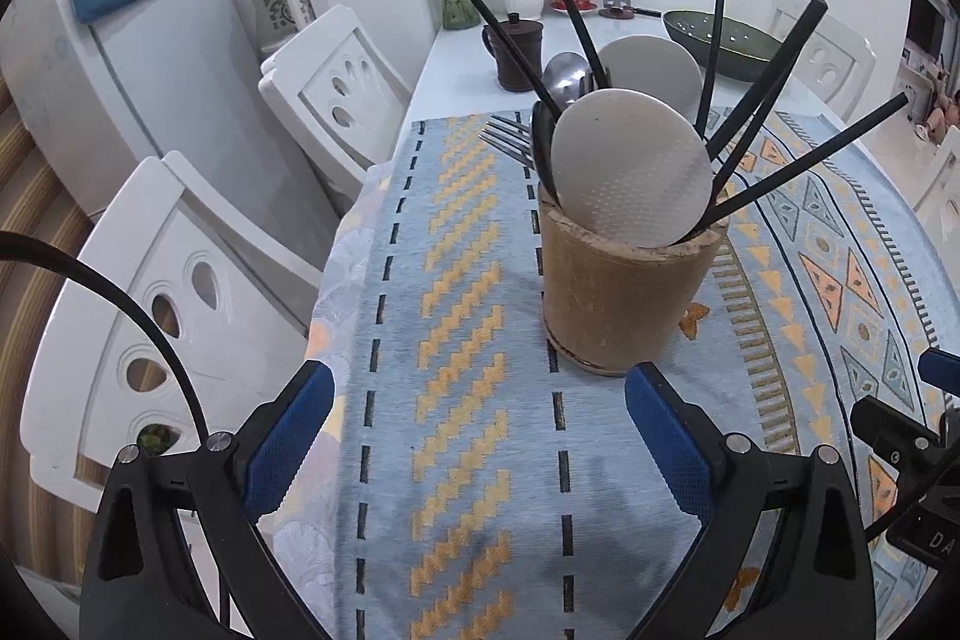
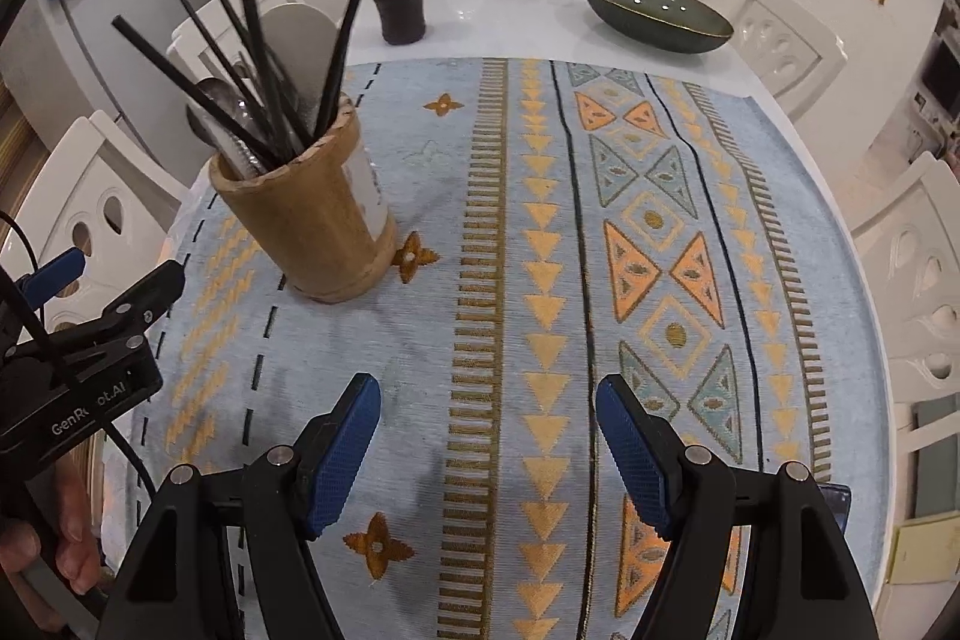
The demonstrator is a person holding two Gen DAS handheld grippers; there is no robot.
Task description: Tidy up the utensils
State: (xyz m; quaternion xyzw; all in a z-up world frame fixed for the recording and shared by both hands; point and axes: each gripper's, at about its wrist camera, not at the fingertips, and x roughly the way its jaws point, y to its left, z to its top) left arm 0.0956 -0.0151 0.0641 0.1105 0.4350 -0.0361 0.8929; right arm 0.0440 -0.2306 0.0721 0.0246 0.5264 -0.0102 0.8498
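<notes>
I am looking down the left gripper point(image 1: 480, 436), whose blue-padded fingers are standing wide apart over the patterned blue-and-yellow tablecloth point(image 1: 468, 340) with nothing between them. The tan cylindrical wooden utensil holder point(image 1: 627, 292) is standing upright just past the fingertips, centre-right of the left wrist frame, a little toward the right-hand finger. Black chopsticks point(image 1: 798, 160), two round white spatulas point(image 1: 630, 172), a metal spoon point(image 1: 567, 76) and a fork point(image 1: 507, 139) are fanning upward out of it, their long axes near vertical.

The right gripper point(image 2: 489, 448) is also spread and empty; in its frame the holder point(image 2: 312, 220) sits well off toward the upper left. I am judging the left hand the nearer one for any reach.
</notes>
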